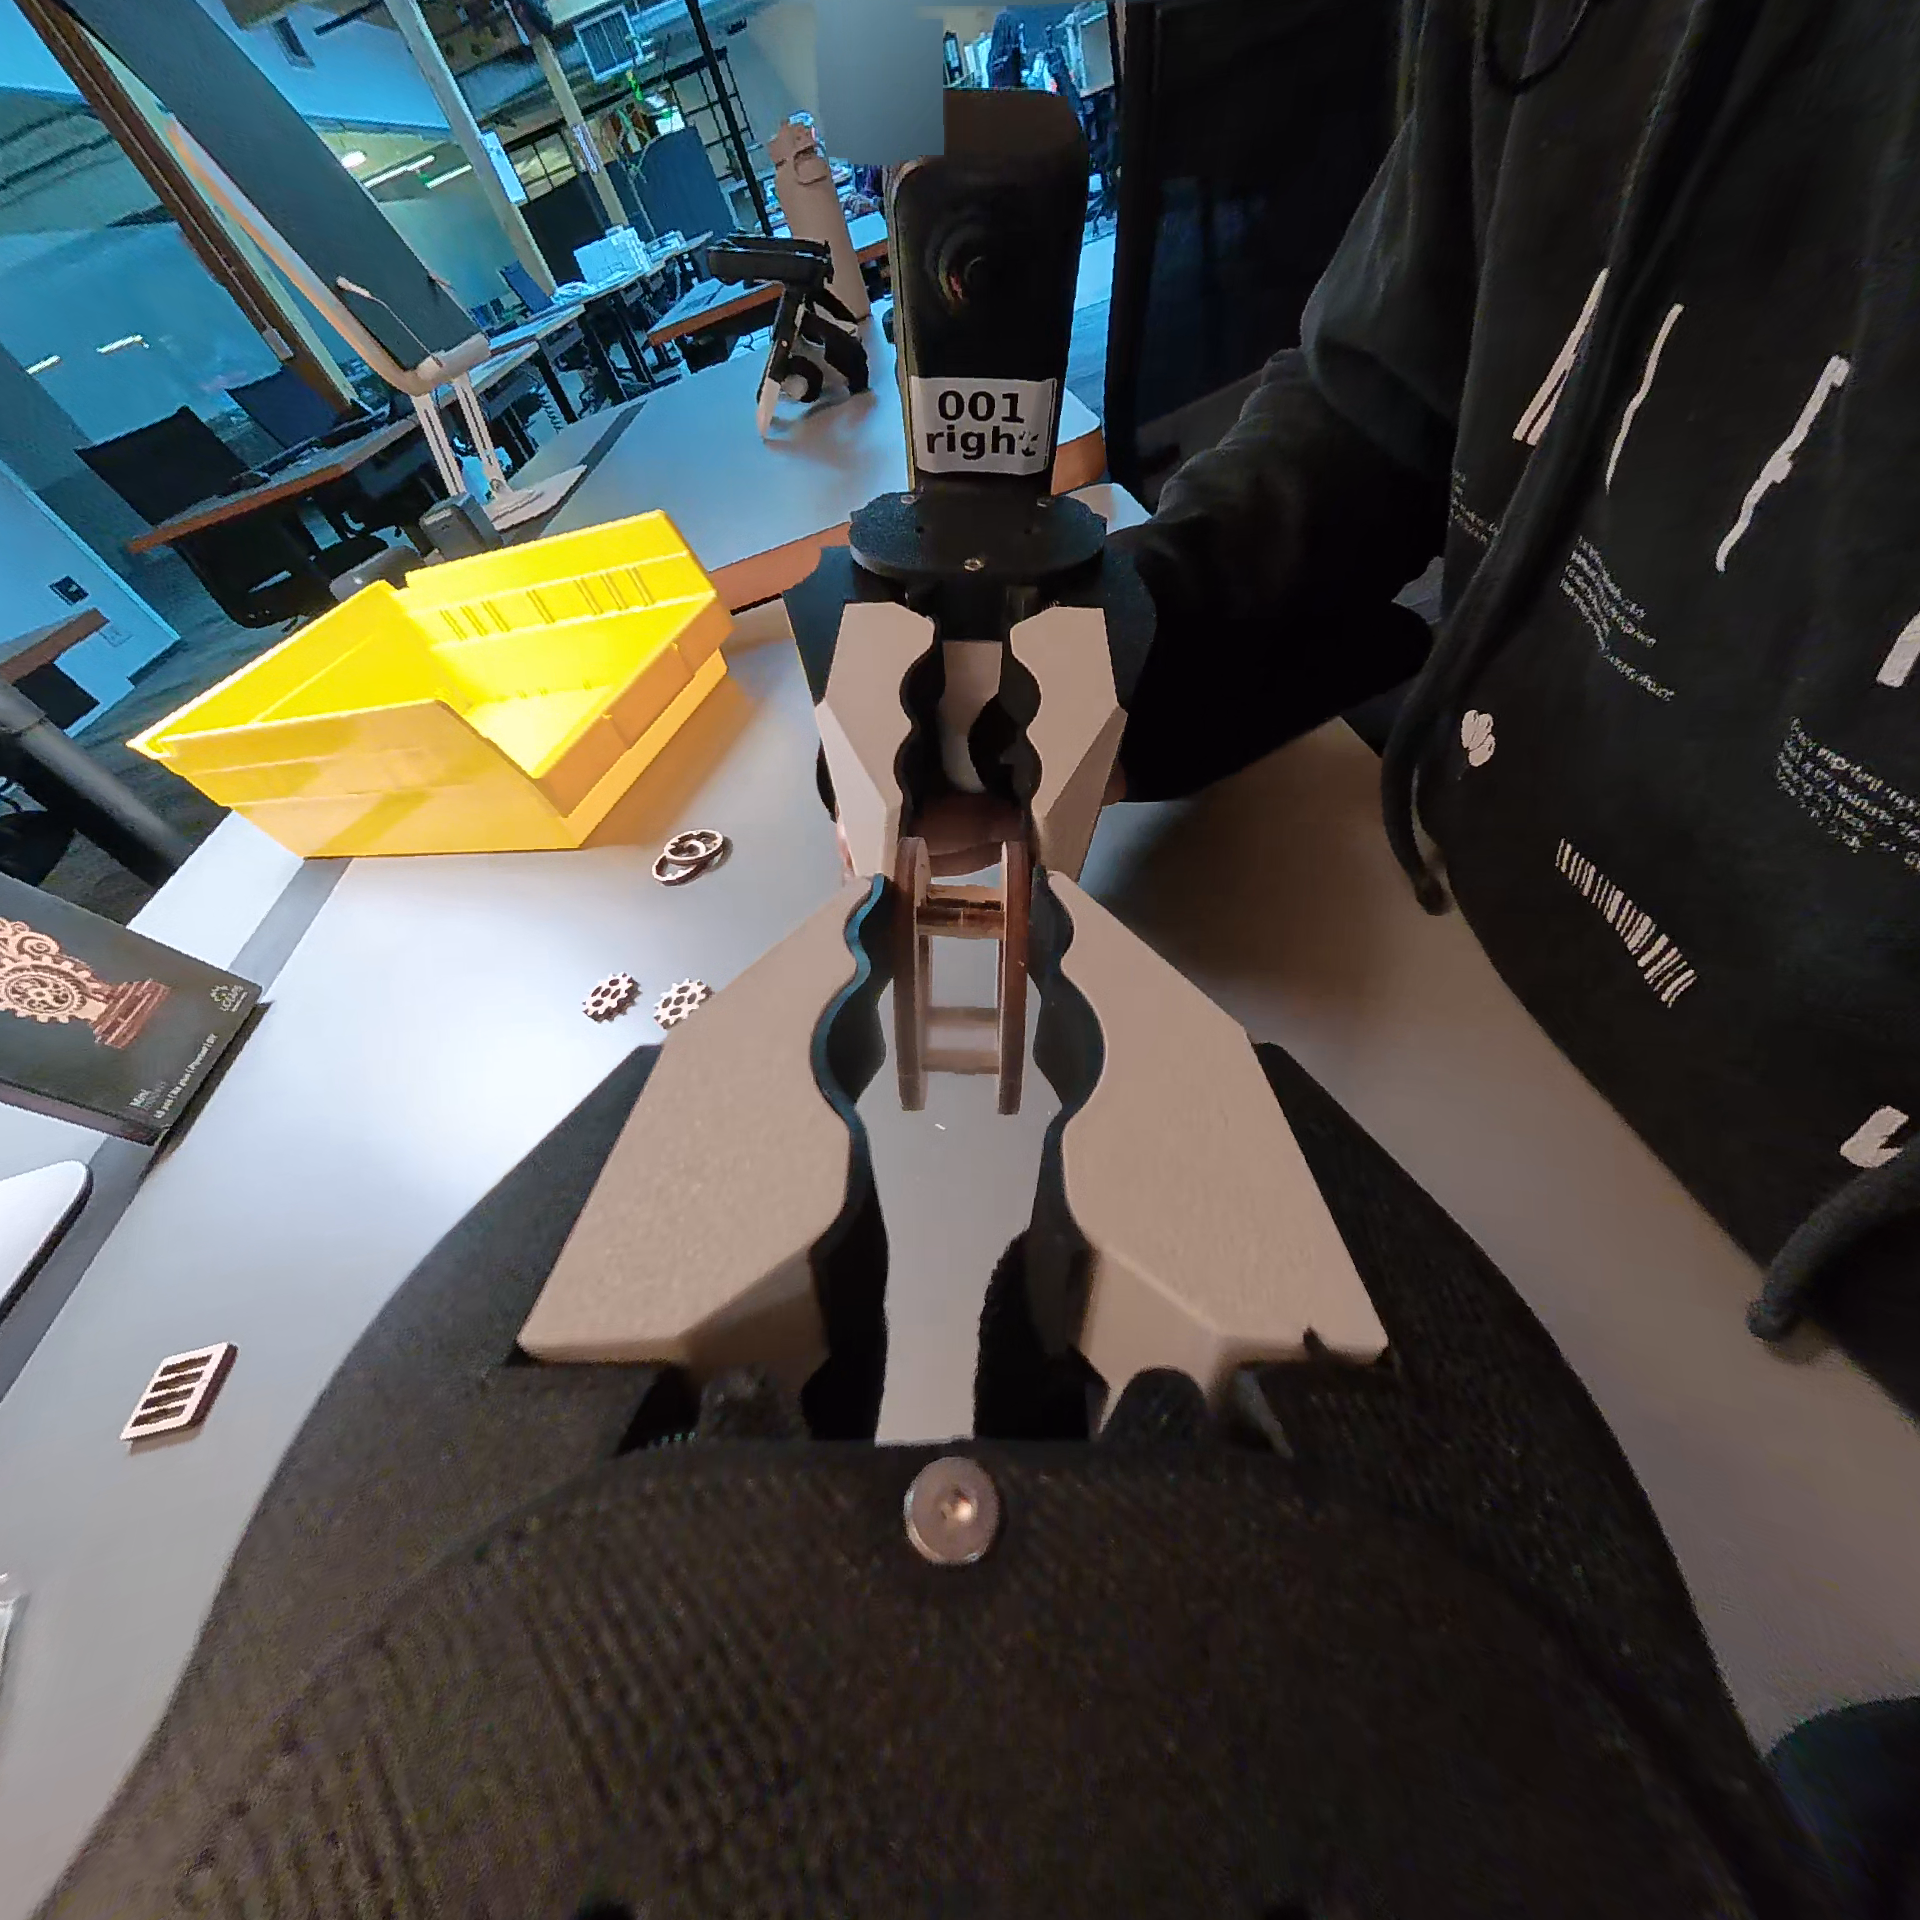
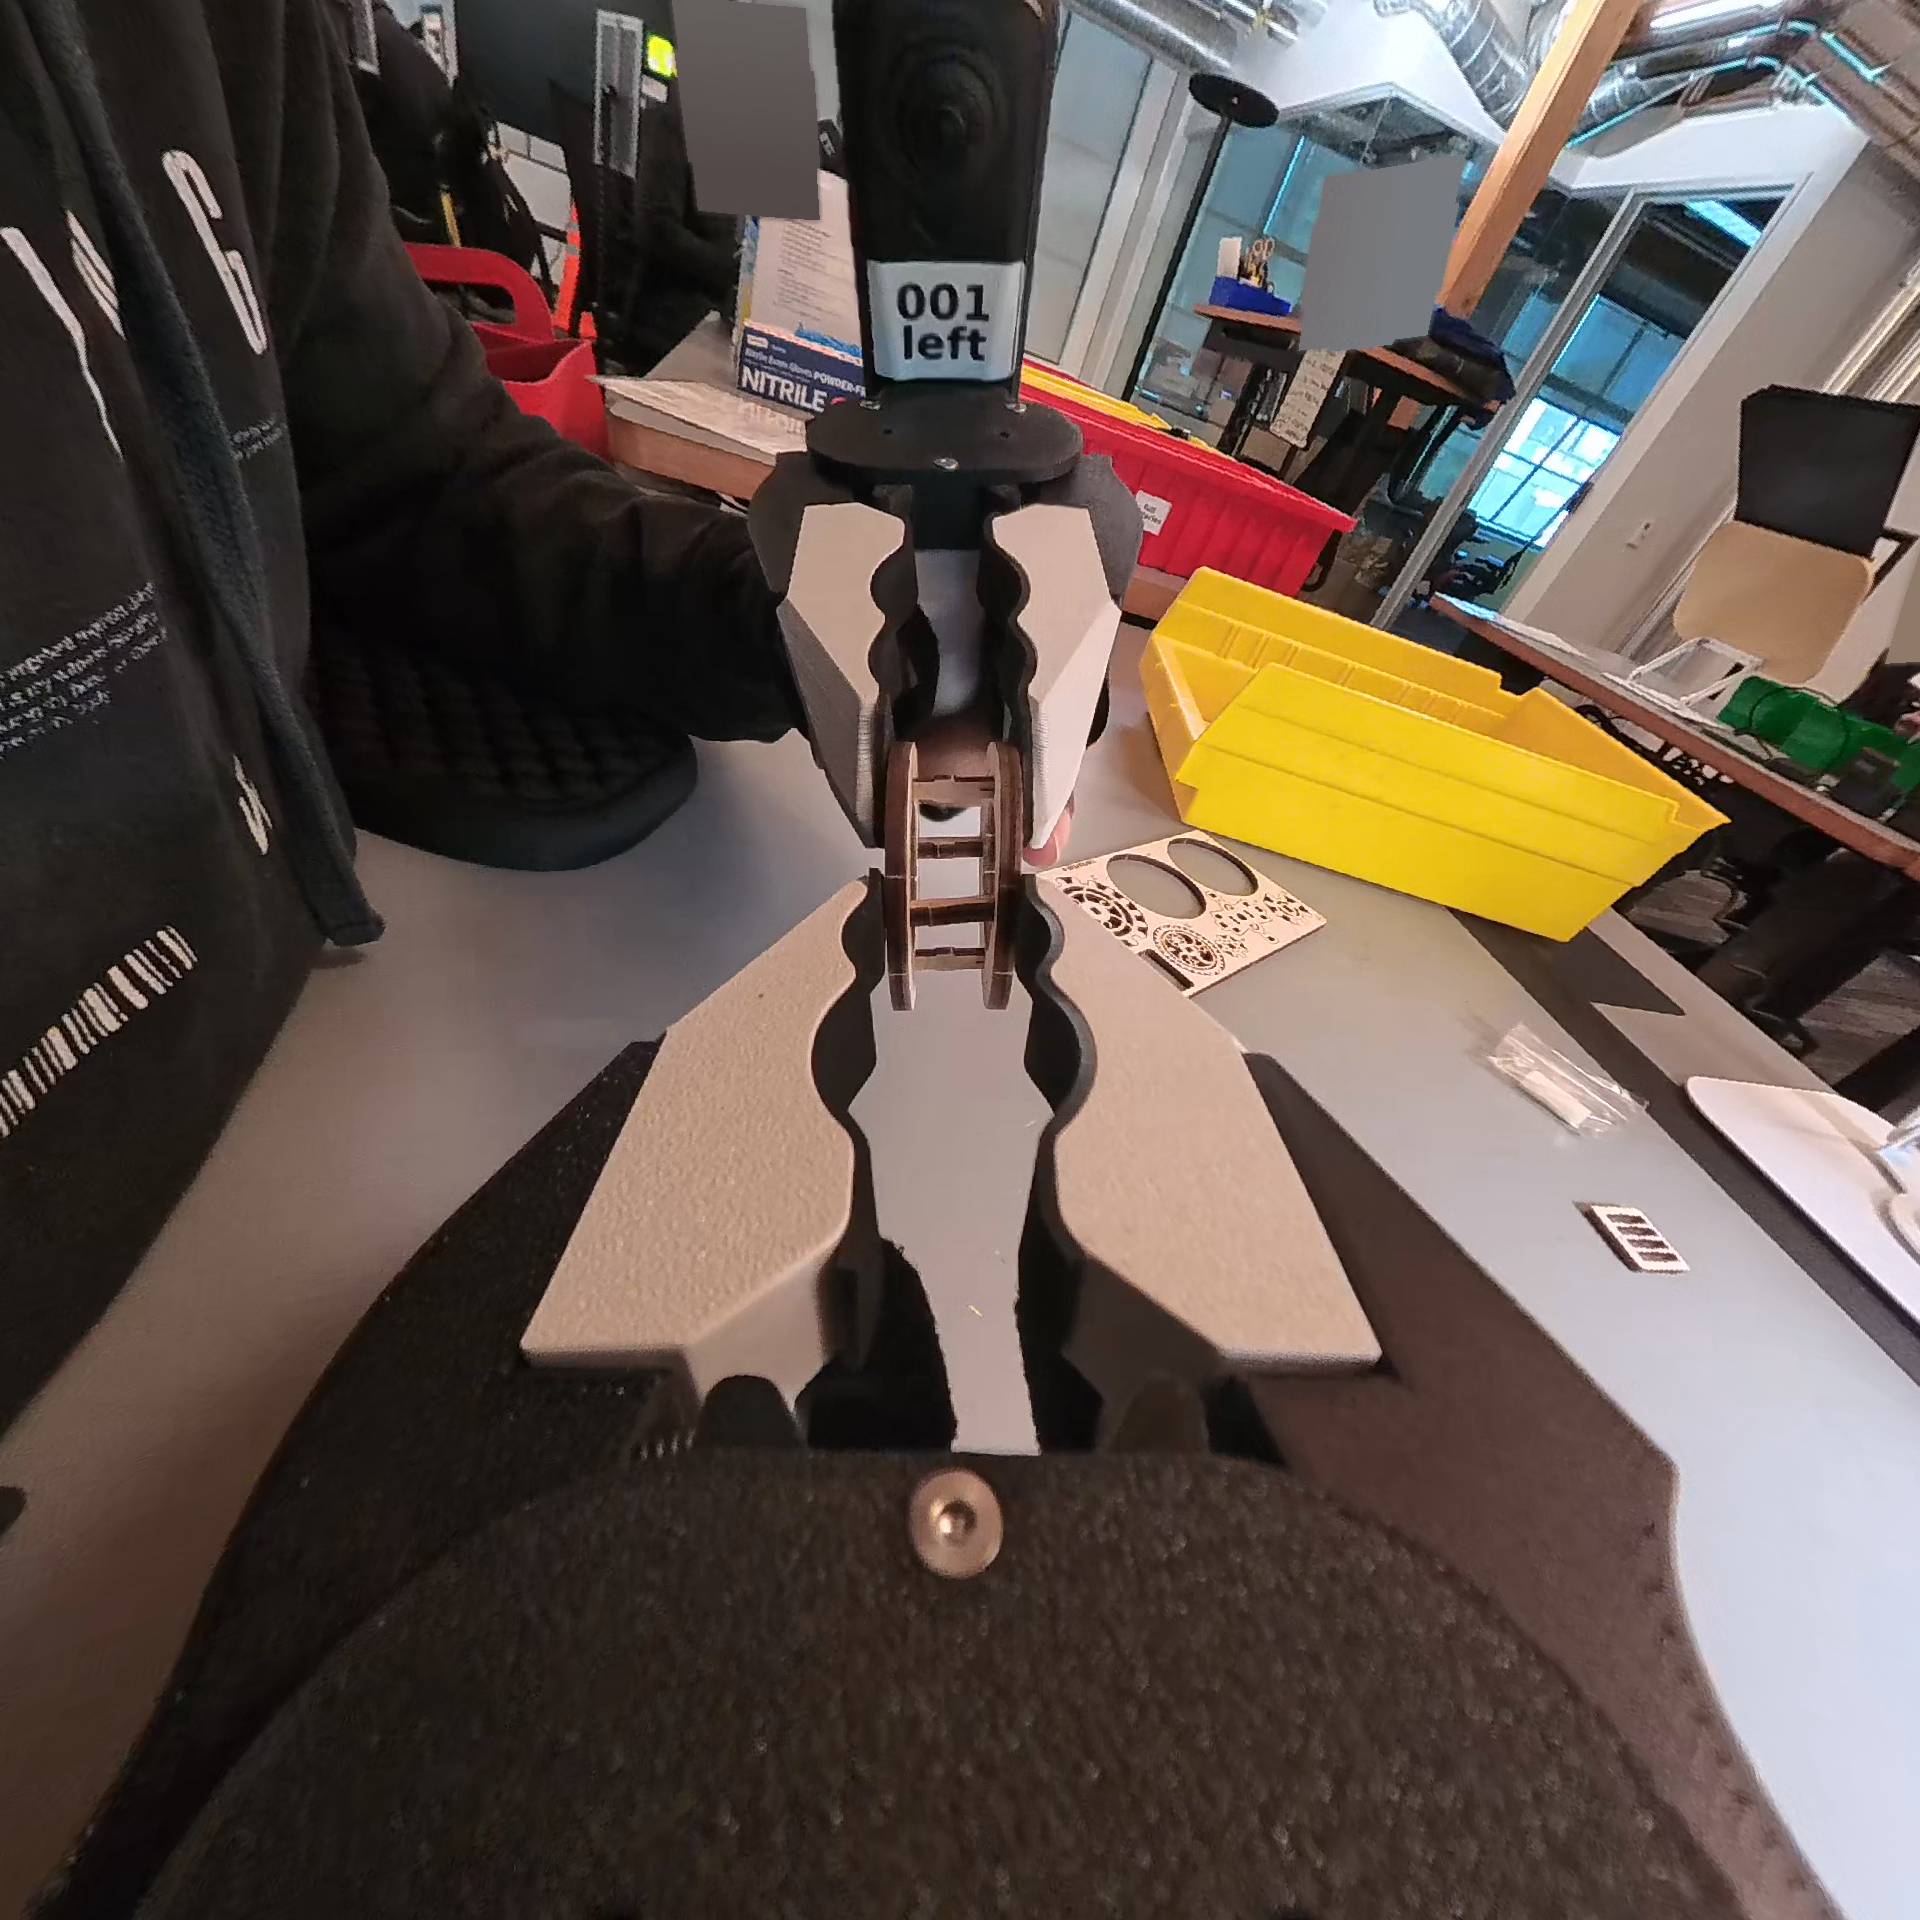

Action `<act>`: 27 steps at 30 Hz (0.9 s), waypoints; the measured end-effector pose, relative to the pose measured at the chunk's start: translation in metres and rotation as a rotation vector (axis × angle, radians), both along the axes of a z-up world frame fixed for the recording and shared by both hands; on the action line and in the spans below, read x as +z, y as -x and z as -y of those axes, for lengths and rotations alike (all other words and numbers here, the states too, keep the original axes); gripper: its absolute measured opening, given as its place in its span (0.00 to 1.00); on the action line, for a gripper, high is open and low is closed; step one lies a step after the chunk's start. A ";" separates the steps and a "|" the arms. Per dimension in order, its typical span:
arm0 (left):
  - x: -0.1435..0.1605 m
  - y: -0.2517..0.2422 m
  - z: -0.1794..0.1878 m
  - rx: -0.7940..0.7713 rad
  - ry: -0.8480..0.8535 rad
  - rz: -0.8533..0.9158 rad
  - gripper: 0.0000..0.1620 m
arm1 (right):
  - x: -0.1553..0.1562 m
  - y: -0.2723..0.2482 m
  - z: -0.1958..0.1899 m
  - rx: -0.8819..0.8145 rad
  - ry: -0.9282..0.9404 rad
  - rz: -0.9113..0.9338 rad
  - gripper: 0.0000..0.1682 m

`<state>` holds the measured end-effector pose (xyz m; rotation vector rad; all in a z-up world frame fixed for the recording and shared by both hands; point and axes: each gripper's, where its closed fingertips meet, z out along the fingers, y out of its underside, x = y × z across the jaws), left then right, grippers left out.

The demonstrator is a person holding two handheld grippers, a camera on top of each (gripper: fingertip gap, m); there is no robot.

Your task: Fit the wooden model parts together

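Observation:
A wooden wheel assembly (image 1: pixel 911 997), two round discs joined by short rungs, hangs above the grey table (image 1: pixel 416 1143) between my two grippers, which face each other. My left gripper (image 1: pixel 961 904) is shut on the discs' outer faces at its fingertips. My right gripper (image 1: pixel 961 826) comes from the far side and clamps the wheel's other end. In the right wrist view the wheel (image 2: pixel 902 831) sits between my right gripper (image 2: pixel 951 904) and the left gripper (image 2: pixel 951 800). Both grip it edge-on.
Yellow bins (image 1: pixel 447 707) (image 2: pixel 1403 748) stand on the table. Loose wooden parts lie around: two rings (image 1: pixel 691 857), two small gears (image 1: pixel 644 1000), a slotted piece (image 1: pixel 177 1392) (image 2: pixel 1631 1236), a cut-out sheet (image 2: pixel 1184 914). A small plastic bag (image 2: pixel 1558 1081) lies at right. A person in a black hoodie (image 1: pixel 1662 623) stands close. Only a small space, under 4 cm, lies between the two pairs of fingers. Left tips and right tips are each some 30 cm from the slotted piece (image 1: pixel 177 1392). Seen from the right wrist view (image 2: pixel 1642 1244) as well.

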<state>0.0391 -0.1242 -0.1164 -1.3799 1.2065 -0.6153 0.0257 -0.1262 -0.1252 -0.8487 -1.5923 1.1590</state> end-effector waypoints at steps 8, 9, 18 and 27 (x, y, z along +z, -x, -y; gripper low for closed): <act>0.000 0.000 0.002 -0.011 -0.002 0.006 0.15 | -0.001 0.000 0.001 -0.006 -0.022 0.011 0.13; 0.000 0.000 0.002 -0.014 -0.003 0.005 0.15 | -0.002 -0.001 0.002 -0.007 -0.030 0.014 0.13; 0.001 0.000 -0.001 0.005 -0.037 0.024 0.17 | -0.004 0.001 -0.001 -0.013 -0.013 0.044 0.13; -0.018 -0.001 -0.001 -0.009 0.021 -0.056 0.15 | -0.018 0.003 -0.002 -0.035 -0.043 0.143 0.13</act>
